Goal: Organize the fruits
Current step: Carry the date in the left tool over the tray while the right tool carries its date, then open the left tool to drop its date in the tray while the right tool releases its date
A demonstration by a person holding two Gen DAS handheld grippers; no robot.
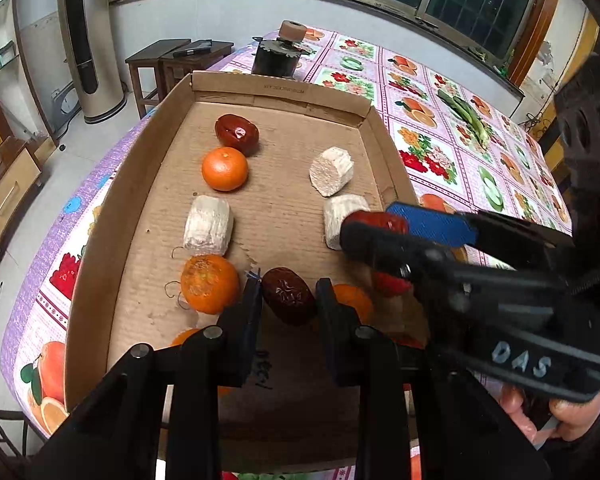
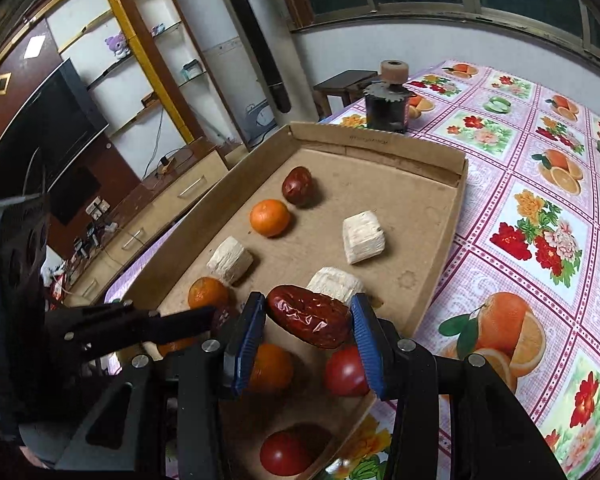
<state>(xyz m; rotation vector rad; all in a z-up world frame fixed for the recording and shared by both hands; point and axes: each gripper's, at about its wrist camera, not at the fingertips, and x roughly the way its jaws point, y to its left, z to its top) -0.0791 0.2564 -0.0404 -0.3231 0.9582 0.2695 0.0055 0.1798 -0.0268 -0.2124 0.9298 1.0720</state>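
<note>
A shallow cardboard tray [image 1: 100,240] [image 2: 458,184] lies on the table. My left gripper [image 1: 289,292] [image 2: 210,318] is shut on a dark wrinkled date [image 1: 288,300] low over the tray's near end. My right gripper [image 2: 308,312] [image 1: 374,222] is shut on a glossy red date [image 2: 308,318] [image 1: 384,222], held above a white fibrous chunk [image 2: 334,282]. Along the tray's left side lie a third date [image 1: 236,134], a tangerine [image 1: 225,168], a second white chunk [image 1: 208,226] and a scuffed tangerine [image 1: 209,284]. Two tomatoes [image 2: 346,372] [image 2: 286,454] and another tangerine [image 2: 270,368] sit under my right gripper's fingers.
A third white chunk [image 1: 332,168] rests toward the tray's far right. A black jar [image 1: 278,58] [image 2: 388,112] stands behind the tray. Green vegetables [image 1: 470,118] lie on the flowered tablecloth [image 2: 520,240] to the right. Wooden stools [image 1: 172,60] stand past the table's far edge.
</note>
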